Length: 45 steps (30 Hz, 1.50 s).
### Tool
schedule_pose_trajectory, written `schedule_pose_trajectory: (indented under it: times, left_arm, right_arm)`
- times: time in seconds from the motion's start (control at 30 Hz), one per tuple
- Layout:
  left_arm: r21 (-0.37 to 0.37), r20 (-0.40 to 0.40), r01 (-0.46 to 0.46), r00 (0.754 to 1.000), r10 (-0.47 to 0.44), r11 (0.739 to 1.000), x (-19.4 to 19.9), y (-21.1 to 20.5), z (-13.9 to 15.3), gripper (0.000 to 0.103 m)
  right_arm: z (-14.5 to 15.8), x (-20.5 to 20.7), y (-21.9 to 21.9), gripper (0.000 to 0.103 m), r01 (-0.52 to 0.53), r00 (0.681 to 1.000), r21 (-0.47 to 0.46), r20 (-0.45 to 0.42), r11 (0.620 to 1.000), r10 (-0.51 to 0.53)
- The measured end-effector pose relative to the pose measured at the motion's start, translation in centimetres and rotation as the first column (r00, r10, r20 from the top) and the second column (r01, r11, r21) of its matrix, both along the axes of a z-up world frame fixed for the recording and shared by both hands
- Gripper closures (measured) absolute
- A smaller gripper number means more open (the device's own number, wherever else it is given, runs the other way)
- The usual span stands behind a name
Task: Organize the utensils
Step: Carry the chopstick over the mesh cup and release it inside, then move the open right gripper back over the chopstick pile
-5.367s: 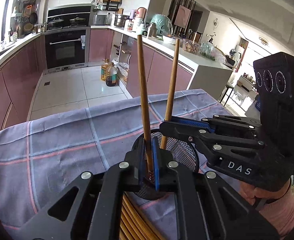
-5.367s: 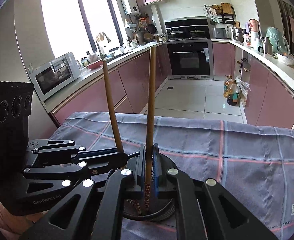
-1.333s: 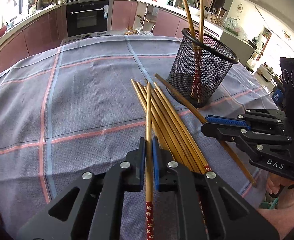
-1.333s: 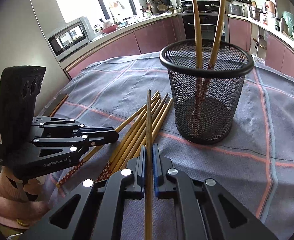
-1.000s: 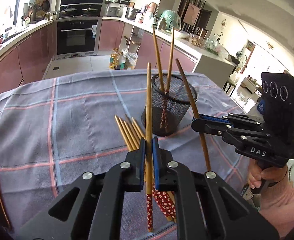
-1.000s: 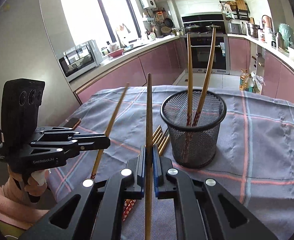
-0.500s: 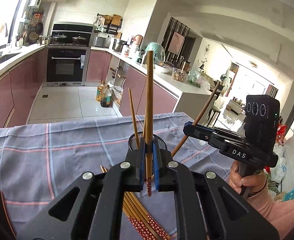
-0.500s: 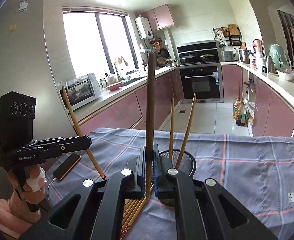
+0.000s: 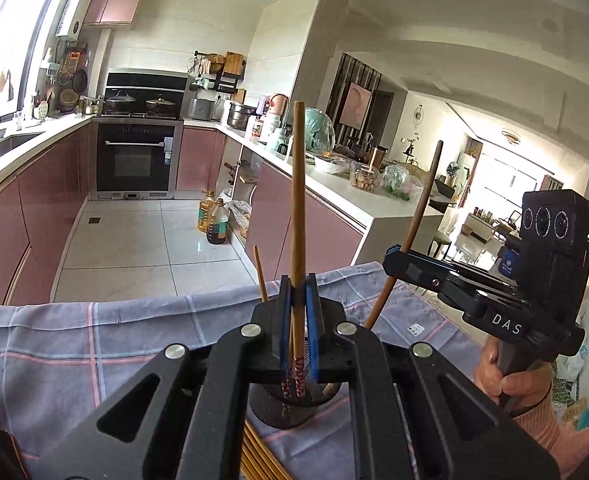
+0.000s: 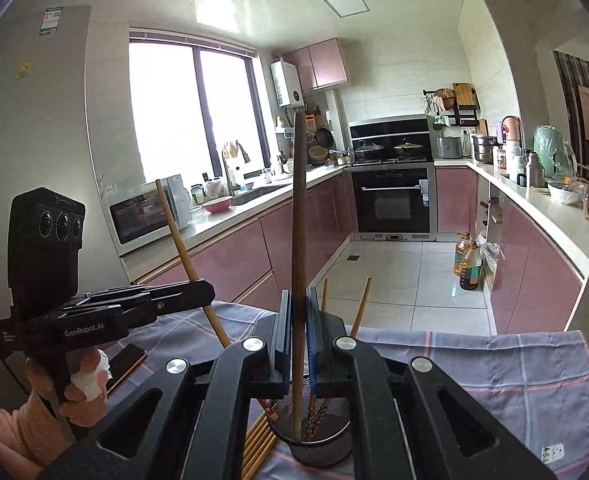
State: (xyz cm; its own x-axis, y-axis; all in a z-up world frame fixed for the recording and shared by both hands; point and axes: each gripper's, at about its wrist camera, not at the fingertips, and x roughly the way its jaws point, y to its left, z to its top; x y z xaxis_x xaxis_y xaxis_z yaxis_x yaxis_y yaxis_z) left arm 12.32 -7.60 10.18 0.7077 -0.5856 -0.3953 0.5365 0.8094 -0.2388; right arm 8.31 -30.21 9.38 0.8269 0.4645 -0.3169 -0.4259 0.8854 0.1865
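Observation:
My left gripper [image 9: 296,312] is shut on a light wooden chopstick [image 9: 297,216], held upright with its red patterned end inside the black mesh cup [image 9: 290,404]. My right gripper [image 10: 297,328] is shut on a darker brown chopstick [image 10: 298,240], also upright, its lower end inside the mesh cup [image 10: 318,444]. Each gripper shows in the other's view, the right one [image 9: 394,266] and the left one [image 10: 208,292]. Two chopsticks [image 10: 360,308] stand in the cup. Several loose chopsticks [image 10: 256,444] lie on the cloth beside it.
A blue-grey checked cloth [image 10: 534,380] covers the table. A phone [image 10: 124,364] lies at its left edge. Beyond the table are pink kitchen cabinets, an oven [image 10: 392,204] and oil bottles [image 10: 468,260] on the floor.
Both grippers picked a chopstick from the pile, raised it upright and brought it over the cup. The lower ends have now gone down into the cup.

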Motion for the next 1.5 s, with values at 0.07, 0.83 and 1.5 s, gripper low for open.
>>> schedule_pose_trajectory:
  times: [0.07,0.83,1.5]
  left_arm:
    - [0.033,-0.007,0.000,1.000,0.001,0.999,0.2,-0.8,-0.5,0.096]
    - [0.170,-0.227,0.084,0.973,-0.044,0.982,5.4,-4.0,-8.5,0.095]
    - [0.117,-0.127,-0.018,0.991,0.033,0.993,-0.9,1.5,-8.3,0.078]
  right_arm:
    - [-0.5,0.8,0.0,0.097,0.003,1.000,0.001,-0.020,1.000,-0.003]
    - [-7.4,6.4,1.5,0.095,-0.009,0.943,-0.023,-0.332,1.000,0.001]
    - [-7.3,-0.6,2.8,0.073,-0.107,0.967,-0.024,-0.236,0.994,0.098]
